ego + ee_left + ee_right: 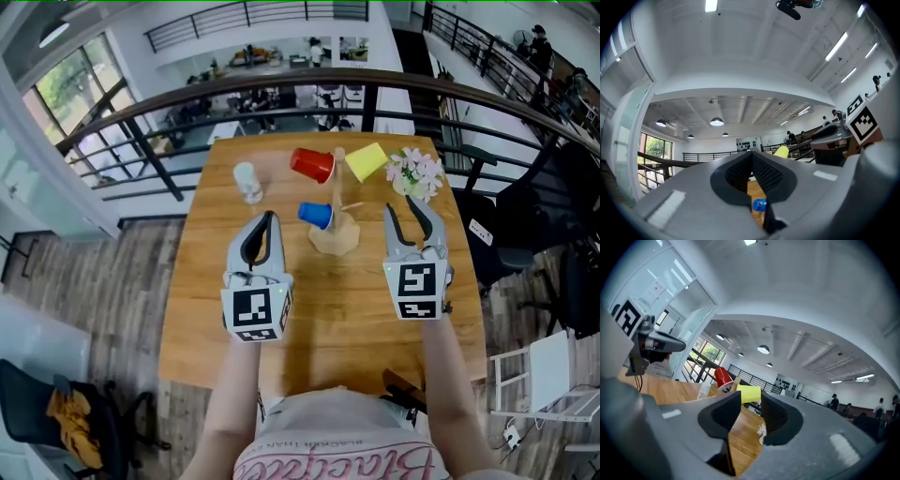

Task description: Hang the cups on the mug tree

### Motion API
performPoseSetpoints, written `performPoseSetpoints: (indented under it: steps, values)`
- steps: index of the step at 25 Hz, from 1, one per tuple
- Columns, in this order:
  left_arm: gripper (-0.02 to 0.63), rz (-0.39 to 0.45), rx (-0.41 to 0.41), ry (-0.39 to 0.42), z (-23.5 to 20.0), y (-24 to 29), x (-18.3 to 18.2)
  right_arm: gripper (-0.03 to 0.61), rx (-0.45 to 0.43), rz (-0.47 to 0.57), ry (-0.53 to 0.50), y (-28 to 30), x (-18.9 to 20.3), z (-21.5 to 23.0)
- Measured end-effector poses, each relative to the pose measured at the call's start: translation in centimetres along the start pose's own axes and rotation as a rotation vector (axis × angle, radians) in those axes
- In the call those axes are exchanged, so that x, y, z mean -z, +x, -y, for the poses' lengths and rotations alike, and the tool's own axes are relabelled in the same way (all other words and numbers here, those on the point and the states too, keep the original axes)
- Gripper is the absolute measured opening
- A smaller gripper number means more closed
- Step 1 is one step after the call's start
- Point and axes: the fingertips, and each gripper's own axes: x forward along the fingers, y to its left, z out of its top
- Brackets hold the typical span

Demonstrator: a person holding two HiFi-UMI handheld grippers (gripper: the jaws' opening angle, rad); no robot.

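Note:
The wooden mug tree (336, 232) stands mid-table. A red cup (311, 164), a yellow cup (366, 161) and a blue cup (316, 215) all hang on its pegs. A clear glass (247, 181) stands upright on the table to the tree's left. My left gripper (271, 217) hovers left of the tree, shut with nothing in it; its view shows the blue cup (759, 205) low between the jaws. To the right of the tree, my right gripper (401, 206) has its jaws a little apart and empty, and its view shows the red cup (723, 377) and yellow cup (748, 393).
A bunch of pale artificial flowers (415, 173) sits at the table's far right corner. The wooden table (319, 319) ends near my body, with a black railing (169, 103) and an open drop beyond its far edge.

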Motion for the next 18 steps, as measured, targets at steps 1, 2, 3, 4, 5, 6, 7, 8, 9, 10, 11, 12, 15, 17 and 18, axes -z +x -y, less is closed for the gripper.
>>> performPoseSetpoints:
  steps: [1, 2, 3, 4, 5, 6, 7, 8, 9, 10, 11, 12, 15, 17, 18]
  values:
    - [0.014, 0.001, 0.000, 0.002, 0.0, 0.0, -0.1, 0.108, 0.006, 0.010, 0.038, -0.4, -0.2, 0.2]
    - [0.014, 0.001, 0.000, 0.005, 0.1, 0.0, -0.3, 0.080, 0.013, 0.018, 0.078, -0.8, -0.3, 0.5]
    - [0.014, 0.002, 0.001, 0.008, 0.1, 0.0, -0.4, 0.054, 0.023, 0.024, 0.113, -1.2, -0.3, 0.7]
    - [0.014, 0.003, 0.001, 0.013, 0.2, 0.0, -0.5, 0.037, 0.031, 0.029, 0.143, -1.6, -0.3, 0.9]
    - [0.014, 0.003, 0.002, 0.020, 0.2, -0.1, -0.5, 0.008, 0.035, 0.033, 0.167, -2.0, -0.2, 1.0]
    - [0.014, 0.002, 0.003, 0.027, 0.3, -0.1, -0.6, 0.002, 0.030, 0.037, 0.189, -2.4, -0.2, 1.0]
    - [0.014, 0.001, 0.004, 0.035, 0.3, -0.2, -0.6, 0.002, 0.021, 0.041, 0.207, -2.8, -0.1, 0.9]
    - [0.014, 0.000, 0.005, 0.041, 0.3, -0.3, -0.7, 0.002, 0.011, 0.043, 0.220, -3.2, -0.1, 0.8]
    - [0.014, -0.001, 0.006, 0.047, 0.4, -0.3, -0.8, 0.002, 0.003, 0.044, 0.228, -3.6, -0.1, 0.8]
    - [0.014, 0.000, 0.008, 0.052, 0.4, -0.4, -1.0, 0.002, -0.004, 0.043, 0.234, -3.9, 0.0, 0.8]
    - [0.014, 0.002, 0.011, 0.057, 0.4, -0.5, -1.2, 0.002, -0.010, 0.042, 0.241, -4.2, 0.0, 0.9]
    - [0.014, 0.003, 0.014, 0.062, 0.4, -0.5, -1.4, 0.002, -0.017, 0.043, 0.250, -4.4, 0.0, 1.0]
    - [0.014, 0.003, 0.024, 0.056, 0.2, -0.4, -1.7, 0.002, -0.032, 0.057, 0.276, -4.7, -0.5, 1.4]
    - [0.014, 0.003, 0.032, 0.043, 0.1, -0.3, -1.9, 0.002, -0.035, 0.064, 0.272, -4.8, -0.9, 1.5]
    - [0.014, 0.003, 0.037, 0.039, 0.0, -0.3, -2.0, 0.002, -0.036, 0.067, 0.264, -4.9, -1.2, 1.6]
